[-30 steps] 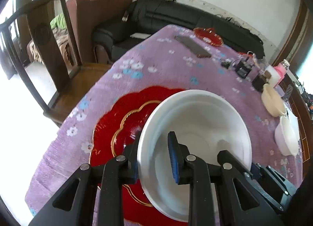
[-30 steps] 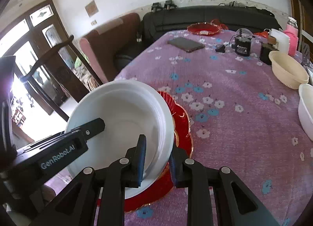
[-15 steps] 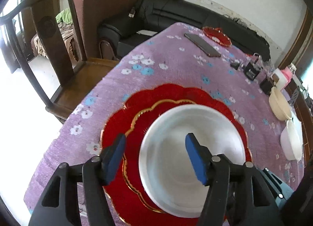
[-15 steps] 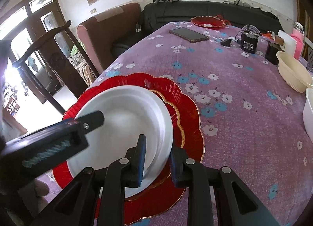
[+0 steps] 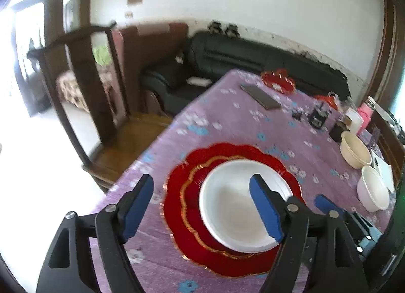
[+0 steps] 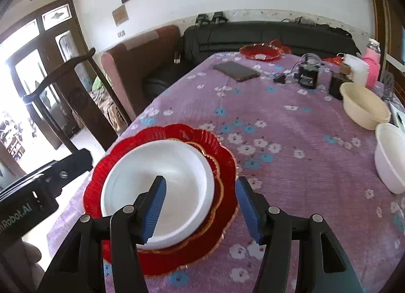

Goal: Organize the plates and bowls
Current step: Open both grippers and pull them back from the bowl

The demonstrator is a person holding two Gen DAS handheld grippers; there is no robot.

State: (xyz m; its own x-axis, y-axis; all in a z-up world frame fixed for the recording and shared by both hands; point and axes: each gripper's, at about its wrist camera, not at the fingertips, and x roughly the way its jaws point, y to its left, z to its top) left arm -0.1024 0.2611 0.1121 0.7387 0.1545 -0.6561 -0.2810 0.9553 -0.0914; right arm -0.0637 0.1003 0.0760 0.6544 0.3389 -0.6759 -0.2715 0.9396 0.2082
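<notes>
The left gripper and the right gripper both have jaws opening, gripping nothing. One white bowl sits on one red scalloped plate. Two more bowls, cream and white, stand on the purple flowered tablecloth; a black sofa is behind.

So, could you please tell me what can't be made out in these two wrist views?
- Near rim of the white bowl: in the right wrist view, hidden behind the right tool, whose jaws are opening.
- Near edge of the red plate: in the left wrist view, covered by the left tool, also opening.
- Label on the black jar: too small to read.
- Second white bowl: cut off by the right wrist view's edge.
</notes>
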